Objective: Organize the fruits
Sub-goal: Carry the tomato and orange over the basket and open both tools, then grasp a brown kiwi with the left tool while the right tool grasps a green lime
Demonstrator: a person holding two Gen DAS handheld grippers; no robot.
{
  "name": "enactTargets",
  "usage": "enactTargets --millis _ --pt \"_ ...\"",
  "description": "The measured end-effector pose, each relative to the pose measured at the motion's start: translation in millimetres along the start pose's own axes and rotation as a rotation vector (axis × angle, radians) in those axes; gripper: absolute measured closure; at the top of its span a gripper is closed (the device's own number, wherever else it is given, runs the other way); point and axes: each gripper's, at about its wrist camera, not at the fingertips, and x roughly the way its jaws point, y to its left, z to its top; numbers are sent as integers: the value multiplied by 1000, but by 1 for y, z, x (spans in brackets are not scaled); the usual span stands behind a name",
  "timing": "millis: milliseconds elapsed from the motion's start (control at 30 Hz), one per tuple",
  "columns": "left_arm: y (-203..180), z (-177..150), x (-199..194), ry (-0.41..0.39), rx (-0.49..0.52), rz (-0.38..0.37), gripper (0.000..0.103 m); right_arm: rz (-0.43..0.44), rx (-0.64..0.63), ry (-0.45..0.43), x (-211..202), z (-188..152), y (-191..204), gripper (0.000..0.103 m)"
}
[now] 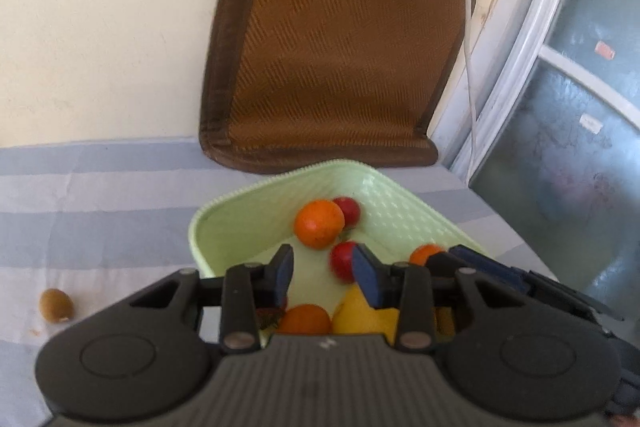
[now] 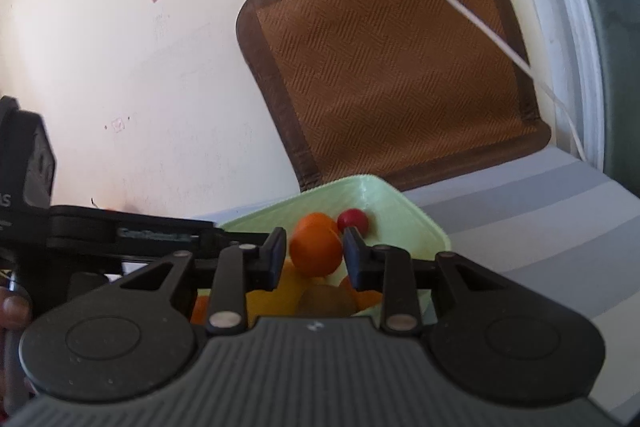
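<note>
**Fruit nearly gathered; one kiwi left out on the cloth**

Both grippers hang over the pale green basket [image 1: 280, 211], which sits on the striped cloth [image 1: 100, 195] and already holds oranges, red fruits and a yellow fruit [image 1: 360, 315]. The left gripper [image 1: 323, 275] has its fingers spread with nothing between them. The right gripper [image 2: 314, 257] is also spread; an orange [image 2: 316, 245] shows between its pads, but it appears to lie in the basket beyond them, not pinched.

Judging by this, the gathering step is almost done. The next move likely calls for the left gripper to swing out to the kiwi [image 1: 56, 305], well apart from the basket, and close gently on its rounded sides.

Only the left wrist view shows that stray kiwi. The right wrist view alone shows a brownish fruit [image 2: 328, 301] in the basket, and the left gripper's side.
</note>
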Motion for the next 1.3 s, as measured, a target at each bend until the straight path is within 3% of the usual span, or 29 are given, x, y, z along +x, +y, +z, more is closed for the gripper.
enactTargets --millis 167,300,467,633,767,867,1033,1100,1133,1300 --pt "26 3 -55 -112 -17 17 69 -7 72 -55 -12 2 -15 69" --pt "65 -3 -97 -187 -46 101 69 9 156 -91 -21 5 -26 69" --pt "106 -25 -110 -161 -47 227 65 128 254 -99 -36 -5 -14 67" --pt "113 -36 -80 -90 15 271 65 239 83 -50 -45 -33 51 67" --pt "120 -34 -62 -74 -17 219 65 291 -72 64 -32 -58 91 67" --pt "121 -31 -50 -60 -15 206 65 302 -229 91 -29 -67 115 68" --pt "115 -34 -31 -3 36 238 67 330 -170 99 -28 -64 106 66" --pt "110 -36 -29 0 67 279 78 337 -156 99 -27 -63 104 66" --pt "108 -38 -31 1 77 292 78 340 -161 99 -27 -63 105 66" --pt "104 -52 -55 -14 29 277 78 326 -166 112 -28 -63 104 66"
